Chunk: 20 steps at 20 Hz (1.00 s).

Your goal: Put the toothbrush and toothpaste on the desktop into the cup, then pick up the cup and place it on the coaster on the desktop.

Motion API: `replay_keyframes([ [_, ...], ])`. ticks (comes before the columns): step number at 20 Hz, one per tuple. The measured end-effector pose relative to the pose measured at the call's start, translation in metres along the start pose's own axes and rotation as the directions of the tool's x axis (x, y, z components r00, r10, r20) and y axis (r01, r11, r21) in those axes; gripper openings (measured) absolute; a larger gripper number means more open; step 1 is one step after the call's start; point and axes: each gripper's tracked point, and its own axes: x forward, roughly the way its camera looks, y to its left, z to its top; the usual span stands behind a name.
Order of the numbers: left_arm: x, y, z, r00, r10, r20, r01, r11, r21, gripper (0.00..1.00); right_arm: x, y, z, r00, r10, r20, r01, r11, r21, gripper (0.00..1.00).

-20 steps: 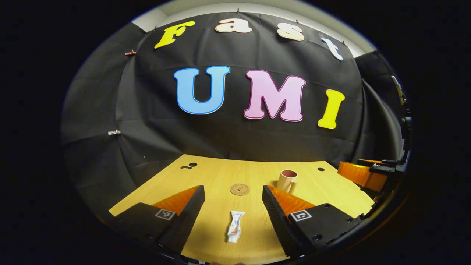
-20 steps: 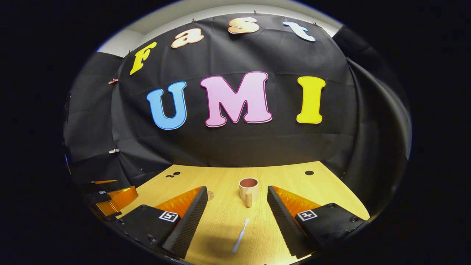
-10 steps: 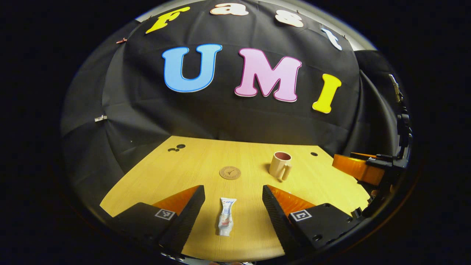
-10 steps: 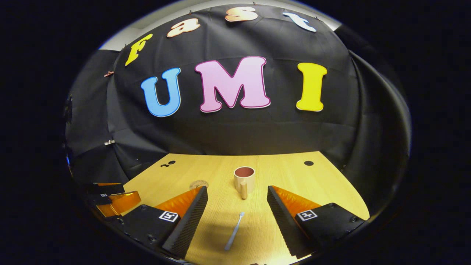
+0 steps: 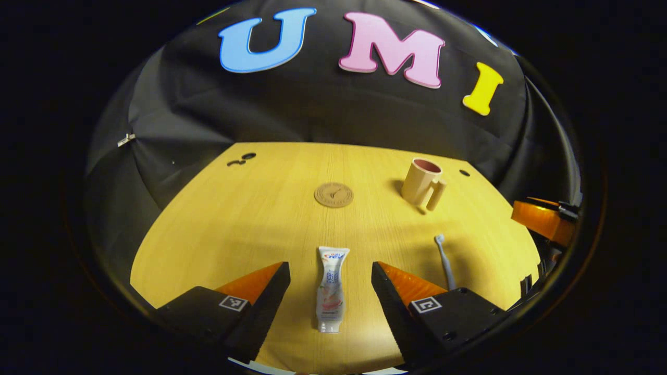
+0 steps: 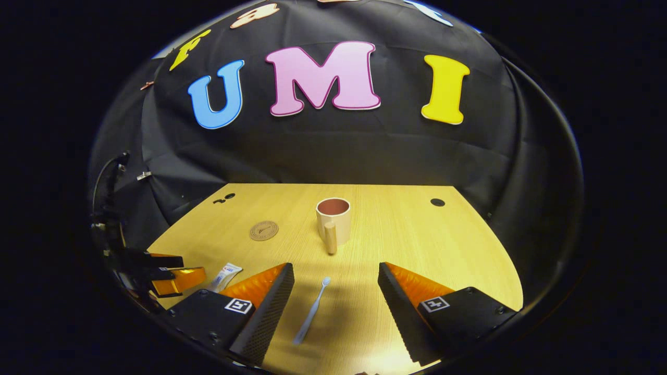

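Note:
A white toothpaste tube (image 5: 330,289) lies flat on the wooden desktop (image 5: 250,219), between the fingers of my open left gripper (image 5: 330,291), which hovers above it. A pale toothbrush (image 6: 311,310) lies on the desktop between the fingers of my open right gripper (image 6: 336,302), nearer the left finger. The beige cup (image 6: 332,221) stands upright beyond it, handle towards me. The round brown coaster (image 5: 333,195) lies flat at mid desk, left of the cup (image 5: 421,182). In the left gripper view the toothbrush (image 5: 444,260) lies right of the tube.
Dark holes mark the desktop at the far left (image 5: 241,159) and far right (image 6: 437,202). The black cloth wall closes off the back and sides. The other gripper shows at the right edge of the left gripper view (image 5: 542,221) and the left edge of the right gripper view (image 6: 167,271).
Both views have tilted downward and risen, so more desktop shows. The tube and the toothbrush now lie farther forward between their grippers' fingers. Both grippers stay open.

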Motion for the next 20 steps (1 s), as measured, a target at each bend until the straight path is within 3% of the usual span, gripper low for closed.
replay_keyframes([
  [6,0.046,0.005,-0.033,0.987,0.028,-0.156,-0.026,1.0,0.012,0.98,0.012,-0.01,-0.029,0.994,0.021,-0.105,-0.016,0.999,0.047,1.0],
  [9,0.057,0.007,-0.04,0.979,0.043,-0.198,-0.044,0.999,-0.001,0.92,0.019,-0.009,-0.043,0.988,0.034,-0.152,-0.019,0.995,0.099,1.0],
  [10,0.06,0.007,-0.042,0.976,0.035,-0.214,-0.036,0.999,-0.004,0.95,0.021,-0.01,-0.047,0.986,0.032,-0.162,-0.014,0.994,0.11,1.0],
  [12,0.063,0.008,-0.045,0.971,0.031,-0.238,-0.033,0.999,-0.005,0.89,0.022,-0.011,-0.06,0.982,0.027,-0.184,-0.004,0.992,0.125,0.98],
  [13,0.064,0.007,-0.049,0.966,0.025,-0.257,-0.028,1.0,-0.008,0.8,0.022,-0.012,-0.065,0.98,0.027,-0.196,-0.001,0.991,0.133,0.98],
  [18,0.07,0.006,-0.049,0.963,0.023,-0.268,-0.004,0.998,0.07,0.7,0.025,-0.01,-0.083,0.97,0.016,-0.244,0.022,0.989,0.149,0.98],
  [20,0.072,0.001,-0.048,0.964,0.008,-0.267,0.016,0.996,0.088,0.57,0.026,-0.003,-0.091,0.96,0.022,-0.278,0.016,0.991,0.136,0.98],
])
